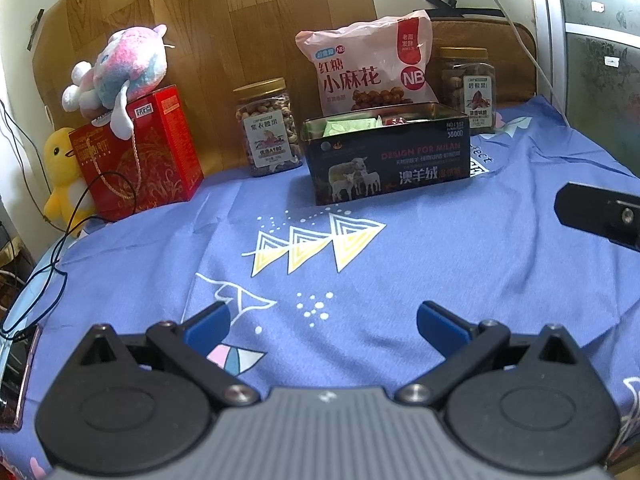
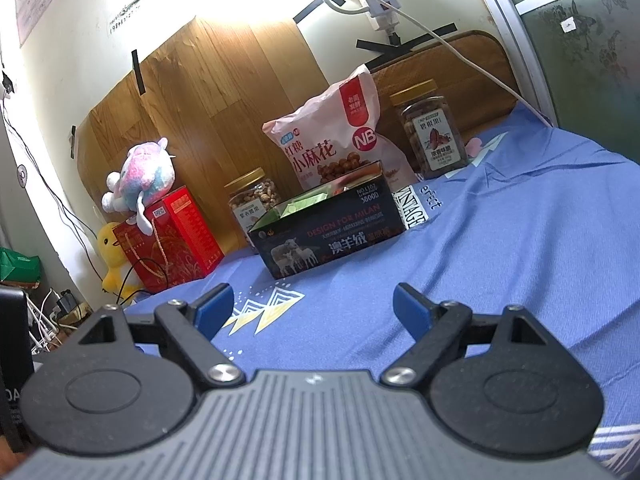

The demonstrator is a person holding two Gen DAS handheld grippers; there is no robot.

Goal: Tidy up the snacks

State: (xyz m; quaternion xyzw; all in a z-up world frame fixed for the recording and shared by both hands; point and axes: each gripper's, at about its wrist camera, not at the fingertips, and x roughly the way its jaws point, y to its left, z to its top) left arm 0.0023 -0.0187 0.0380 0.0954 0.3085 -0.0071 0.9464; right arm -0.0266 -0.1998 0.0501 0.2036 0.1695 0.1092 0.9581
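A black open tin box with sheep pictures stands at the back of the blue cloth, holding green and red snack packets. Behind it leans a pink snack bag. A jar of nuts stands to its left, another jar to its right. My left gripper hovers open over the cloth, well short of the box, nothing between its blue pads. My right gripper is likewise open and empty; part of it shows at the right edge of the left wrist view.
A red gift box with a pink plush toy on top stands back left, a yellow duck plush beside it. Black cables hang off the table's left edge. A phone lies front left.
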